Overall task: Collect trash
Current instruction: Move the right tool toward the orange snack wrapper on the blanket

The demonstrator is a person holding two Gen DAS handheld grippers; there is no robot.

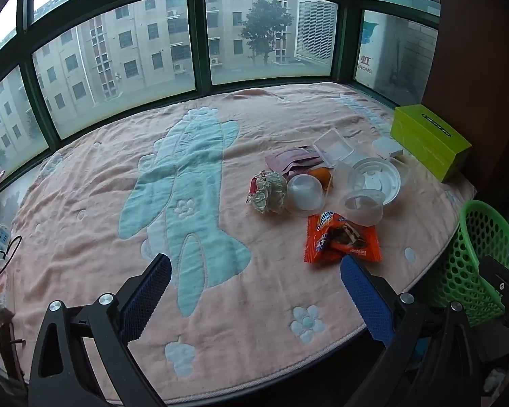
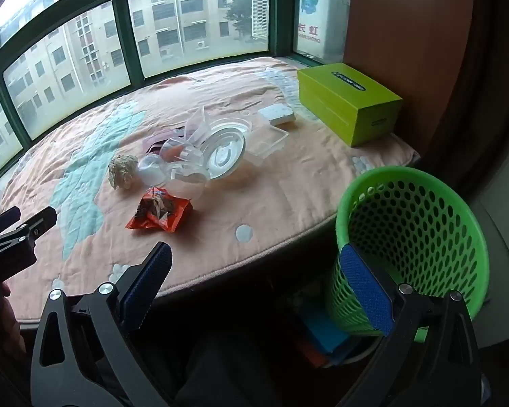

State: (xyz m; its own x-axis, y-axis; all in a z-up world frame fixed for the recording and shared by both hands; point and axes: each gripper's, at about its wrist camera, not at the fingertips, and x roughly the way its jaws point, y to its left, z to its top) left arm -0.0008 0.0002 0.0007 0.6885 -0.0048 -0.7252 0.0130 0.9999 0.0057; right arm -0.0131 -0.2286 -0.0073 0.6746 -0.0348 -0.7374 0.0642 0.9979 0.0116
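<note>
1. A pink blanket [image 1: 85,203] is spread over a window ledge; the trash is gathered toward its right half.
2. A green mesh basket [image 2: 410,237] is seen off the ledge's right edge, touching the right gripper's [image 2: 254,271] outer finger.
3. An orange snack wrapper [image 1: 341,237] lies nearest — just ahead of the left gripper's [image 1: 254,278] right finger, long axis running away from the jaws.
4. Both sets of jaws are spread wide and nothing is held.
</note>
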